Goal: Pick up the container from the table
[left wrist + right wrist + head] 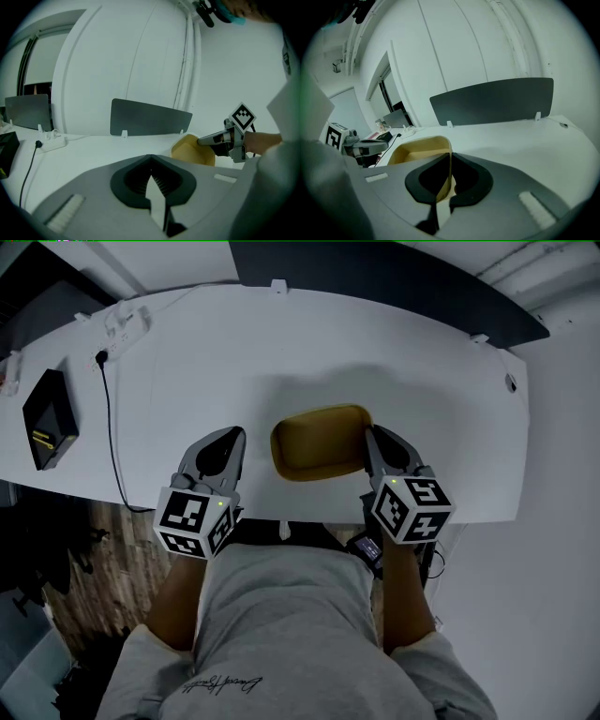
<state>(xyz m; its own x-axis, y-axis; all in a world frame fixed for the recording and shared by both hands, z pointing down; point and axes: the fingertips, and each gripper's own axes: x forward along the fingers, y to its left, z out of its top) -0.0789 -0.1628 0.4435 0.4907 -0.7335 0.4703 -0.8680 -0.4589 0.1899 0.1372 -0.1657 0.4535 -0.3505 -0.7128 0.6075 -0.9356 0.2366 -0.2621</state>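
The white table (281, 343) is the biggest thing here, and the yellow container (314, 442) sits near its front edge, right in front of me. It's a shallow open tray with rounded corners and thin walls. I judge it light and fairly stiff, probably smooth plastic, so it could slip or swing if I grip it at only one spot.

My right gripper (373, 437) has its fingers pinched together on the right-hand wall, one inside the rim and one outside. That wall is a good place to hold: thin enough to clamp, near the middle of the side. I can't tell whether the bottom has left the table.

My left gripper (232, 439) is just beside the tray's left end, not touching it, fingers closed together on nothing.
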